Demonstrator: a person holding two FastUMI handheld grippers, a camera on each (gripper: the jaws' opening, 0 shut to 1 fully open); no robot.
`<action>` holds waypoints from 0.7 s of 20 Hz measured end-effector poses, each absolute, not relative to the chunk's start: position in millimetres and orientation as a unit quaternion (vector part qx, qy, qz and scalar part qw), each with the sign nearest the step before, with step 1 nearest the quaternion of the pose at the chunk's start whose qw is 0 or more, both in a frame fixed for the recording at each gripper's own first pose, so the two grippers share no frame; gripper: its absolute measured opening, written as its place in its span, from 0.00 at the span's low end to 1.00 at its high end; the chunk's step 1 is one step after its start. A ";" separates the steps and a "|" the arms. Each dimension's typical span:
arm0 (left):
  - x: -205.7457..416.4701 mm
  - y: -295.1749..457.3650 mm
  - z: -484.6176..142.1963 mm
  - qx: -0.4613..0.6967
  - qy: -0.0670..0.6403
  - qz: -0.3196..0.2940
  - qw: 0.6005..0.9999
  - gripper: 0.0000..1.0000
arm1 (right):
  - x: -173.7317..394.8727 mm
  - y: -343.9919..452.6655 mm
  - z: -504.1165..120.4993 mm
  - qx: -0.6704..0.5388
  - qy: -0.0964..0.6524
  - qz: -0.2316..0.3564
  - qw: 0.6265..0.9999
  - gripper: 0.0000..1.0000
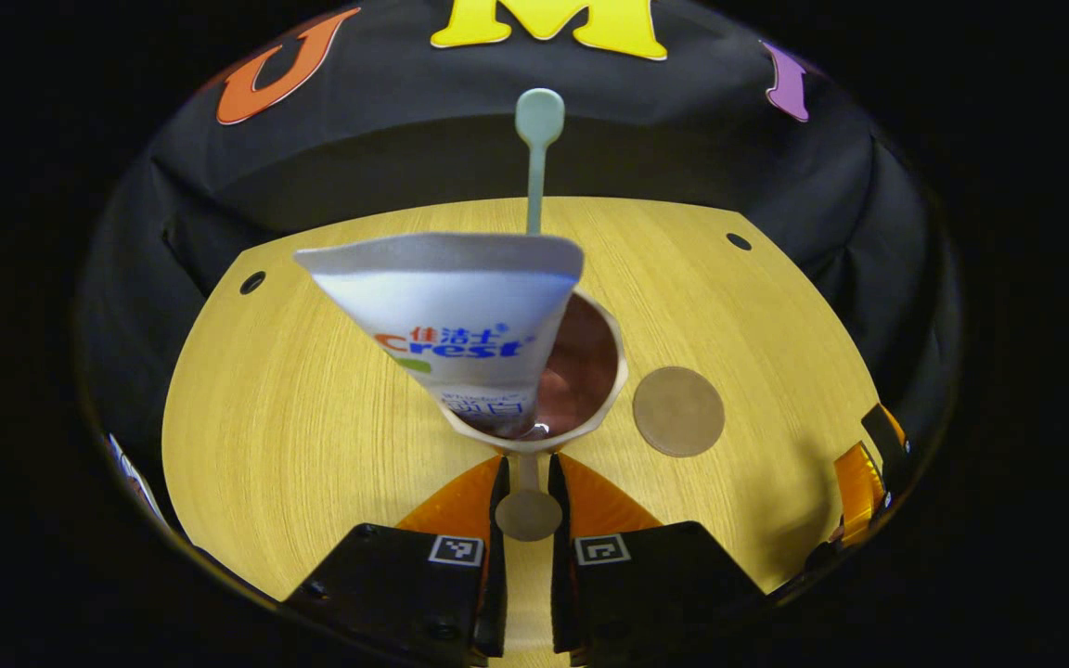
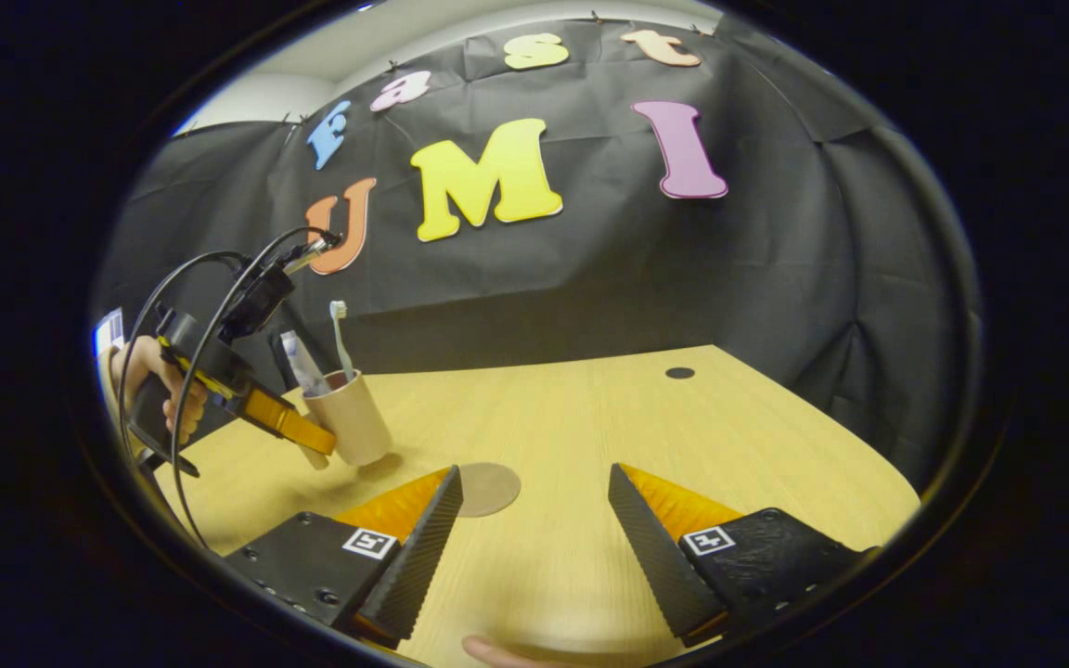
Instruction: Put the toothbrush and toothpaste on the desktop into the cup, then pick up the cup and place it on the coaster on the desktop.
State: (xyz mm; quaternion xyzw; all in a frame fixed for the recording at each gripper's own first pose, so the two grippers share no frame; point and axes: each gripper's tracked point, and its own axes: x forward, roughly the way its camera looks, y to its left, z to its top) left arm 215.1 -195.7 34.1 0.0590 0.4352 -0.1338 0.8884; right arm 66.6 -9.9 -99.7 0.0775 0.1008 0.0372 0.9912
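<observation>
One cup, one toothbrush, one toothpaste tube and one round coaster show over the wood-grain bench; the brush and the flat-crimped tube both stand inside the cup, leaning, and the thin brown coaster lies flat on the bench just beside it. The left gripper is nearly closed, both fingers pressing the cup's near rim; the right gripper hangs wide apart over the bench, holding nothing, its ribbed pads bare.
</observation>
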 end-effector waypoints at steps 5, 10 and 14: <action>208.7 -243.1 35.2 0.073 0.433 -0.175 0.881 0.22 | 58.7 -34.8 -104.5 0.069 0.099 0.010 0.993 0.96; 200.9 -277.5 35.4 0.098 0.432 -0.196 0.875 0.22 | 48.8 -56.0 -112.0 0.065 0.097 -0.011 0.993 0.96; 200.3 -301.0 36.4 0.110 0.433 -0.208 0.870 0.22 | 43.8 -68.2 -118.6 0.074 0.101 -0.019 0.992 0.96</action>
